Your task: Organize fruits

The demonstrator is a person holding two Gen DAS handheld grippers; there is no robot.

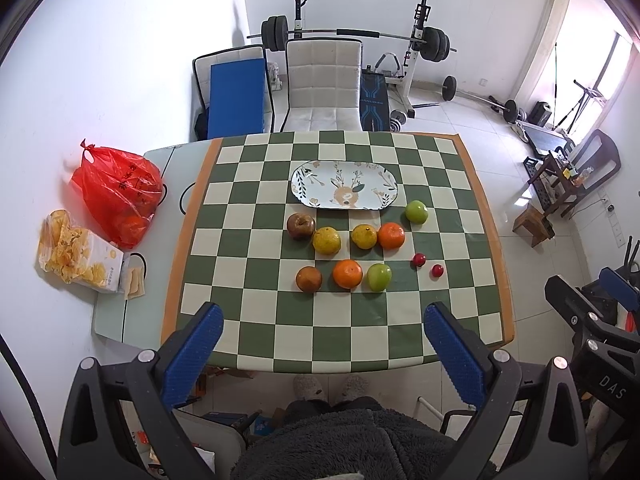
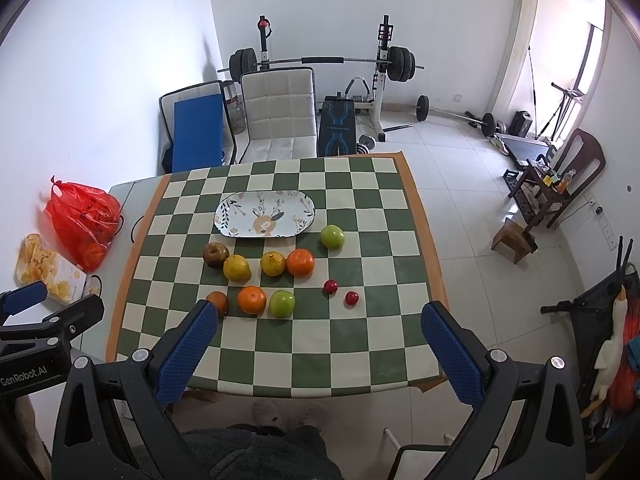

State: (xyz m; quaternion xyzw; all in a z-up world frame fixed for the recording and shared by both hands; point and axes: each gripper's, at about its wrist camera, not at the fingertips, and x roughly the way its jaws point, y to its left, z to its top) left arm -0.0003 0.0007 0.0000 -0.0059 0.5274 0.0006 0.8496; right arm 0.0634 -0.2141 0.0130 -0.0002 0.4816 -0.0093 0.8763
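Currently: Fruit Loose on the Cloth, Platter Unloaded

Both tongs are held high above the near edge of the table, spread wide, with nothing between the fingers. The left gripper [image 1: 323, 344] and the right gripper [image 2: 319, 344] are well apart from all fruit.

The oval floral platter [image 1: 304, 196] is seen bare on the checkered tablecloth [image 1: 280, 332]. Just in front of it, a row is formed by a brown-red apple [image 1: 301, 226], two yellow citrus fruits [image 1: 326, 240] [image 1: 364, 236], an orange [image 1: 391, 235] and a green apple [image 1: 417, 211]. Nearer the operator, a brown round fruit [image 1: 309, 279], a second orange [image 1: 347, 274] and a second green apple [image 1: 379, 277] are laid out. Two small red fruits [image 1: 419, 259] [image 1: 438, 270] are placed to the right.

Handling is judged as follows. The apples are likely firm and smooth, so slipping is to be expected; each should be gripped across its widest girth. The citrus is probably softer-skinned and should be squeezed lightly. The small red fruits are light, roll readily, and require a nearly closed grip centred on each.

No fruit is judged to be organized yet.
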